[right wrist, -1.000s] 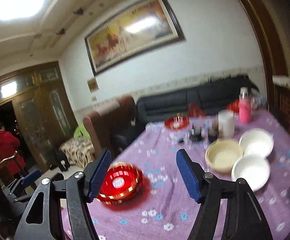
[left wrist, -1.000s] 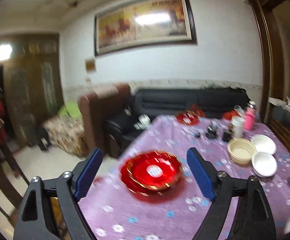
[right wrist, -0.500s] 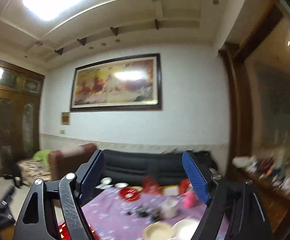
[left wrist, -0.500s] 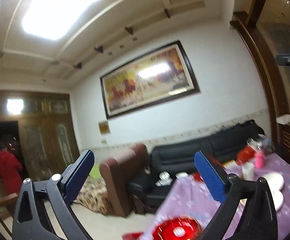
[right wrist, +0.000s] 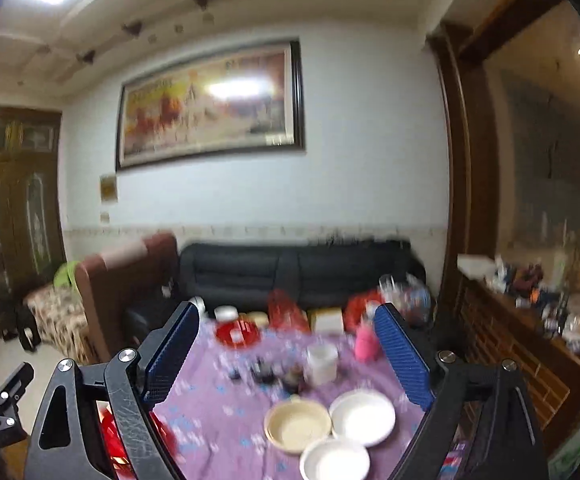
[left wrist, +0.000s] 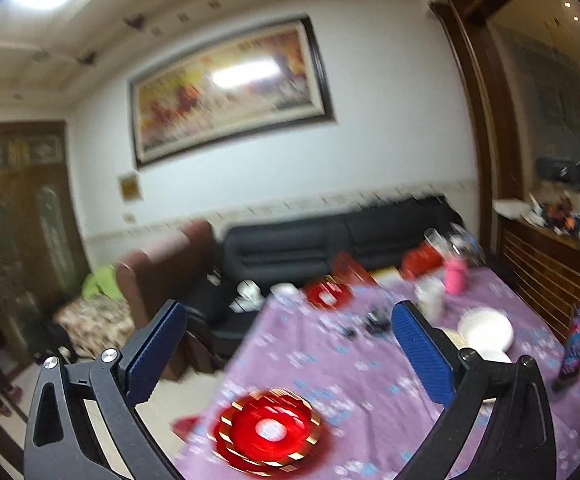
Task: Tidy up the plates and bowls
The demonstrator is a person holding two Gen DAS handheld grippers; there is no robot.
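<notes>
Both views sit higher than a second ago, showing more wall and ceiling.

Left gripper [left wrist: 290,354] — released, jaws wide, nothing between them. Right gripper [right wrist: 288,354] — jaws opening, empty.

Red plates [left wrist: 268,430] — stacked, lower centre of the left view, on the purple tablecloth [left wrist: 369,392]; judged sorted.

Beige bowl [right wrist: 297,426] and two white bowls [right wrist: 363,412] — clustered, lower centre-right of the right view, side by side, not yet nested.

Another red plate [right wrist: 237,334] — centre, far table end, apart from the stack; seemingly left.
</notes>
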